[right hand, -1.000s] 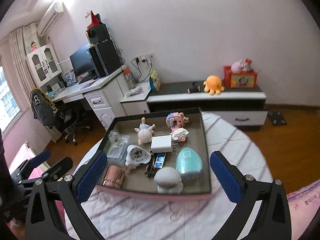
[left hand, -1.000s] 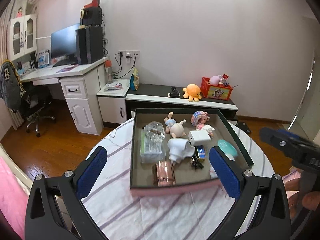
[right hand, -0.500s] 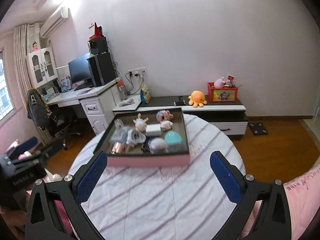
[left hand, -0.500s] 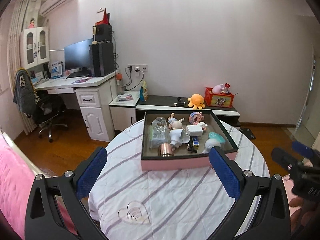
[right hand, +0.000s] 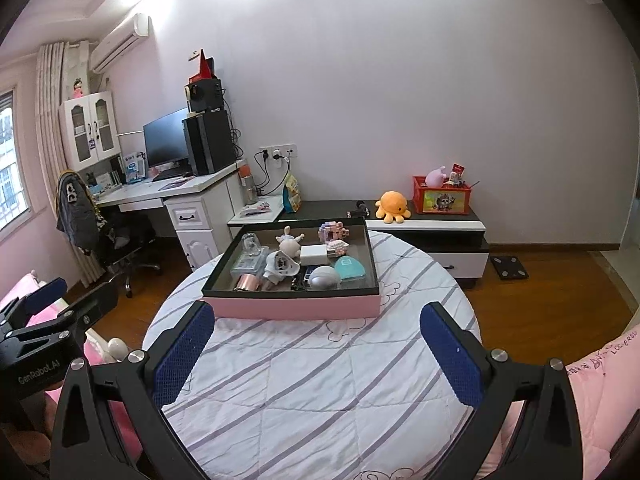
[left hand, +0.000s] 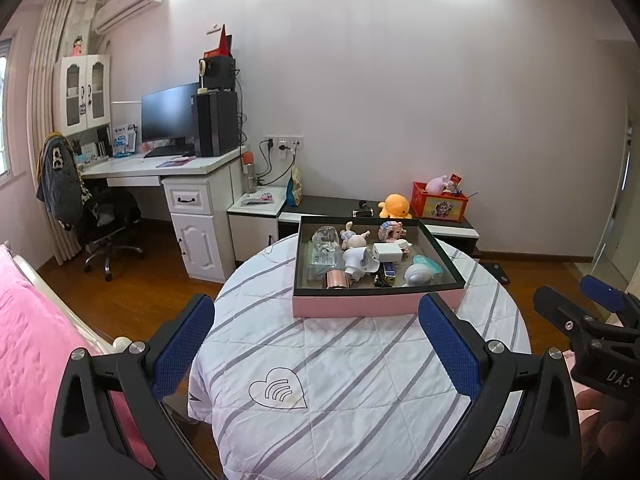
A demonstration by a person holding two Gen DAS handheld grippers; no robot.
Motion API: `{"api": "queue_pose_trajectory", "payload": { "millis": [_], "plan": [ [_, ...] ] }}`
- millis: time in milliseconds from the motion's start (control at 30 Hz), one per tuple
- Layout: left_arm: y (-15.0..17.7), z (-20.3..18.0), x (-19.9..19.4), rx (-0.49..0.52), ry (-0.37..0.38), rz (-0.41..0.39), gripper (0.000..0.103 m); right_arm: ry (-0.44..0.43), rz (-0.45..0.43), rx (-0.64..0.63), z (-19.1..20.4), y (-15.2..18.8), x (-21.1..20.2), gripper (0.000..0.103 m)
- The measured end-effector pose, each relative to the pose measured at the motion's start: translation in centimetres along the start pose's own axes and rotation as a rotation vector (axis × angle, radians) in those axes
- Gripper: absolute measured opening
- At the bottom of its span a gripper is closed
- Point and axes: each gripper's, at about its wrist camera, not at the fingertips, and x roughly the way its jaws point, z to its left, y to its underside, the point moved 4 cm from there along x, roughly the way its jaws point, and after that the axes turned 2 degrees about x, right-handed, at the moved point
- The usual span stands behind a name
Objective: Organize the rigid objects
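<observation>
Left hand-held gripper point(left hand: 316, 344) hovering wide open, empty, over worktop point(left hand: 360, 380); pink box point(left hand: 376, 304) sitting at 12 o'clock. Right hand-held gripper point(right hand: 316, 344) likewise gaping, empty.

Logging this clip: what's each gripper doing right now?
Left gripper: open, holding nothing.
Right gripper: open, holding nothing.

Round counter point(left hand: 360, 392) draped in white quilted cloth with grey diagonal stripes and an outlined heart motif point(left hand: 278, 388). On it, a shallow cardboard box point(left hand: 376, 306), pink outside, black rim, grey-brown floor. Inside the box: a copper-pink metallic cylinder point(left hand: 337, 279), a white square charger point(left hand: 387, 252), a mint-green oval case point(right hand: 350, 267) and a silver-grey dome point(right hand: 324, 278). Each claw point(left hand: 316, 344) point(right hand: 316, 346) is black with blue textured pads point(left hand: 182, 346).
</observation>
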Motion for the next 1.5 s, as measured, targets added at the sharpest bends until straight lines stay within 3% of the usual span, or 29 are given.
{"api": "queue_pose_trajectory", "payload": {
  "millis": [1500],
  "plan": [
    [-0.5,0.2,2.0,-0.011,0.046,0.019,0.103,0.000,0.030,-0.010,0.1,0.4,1.7,0.103]
  ]
}}
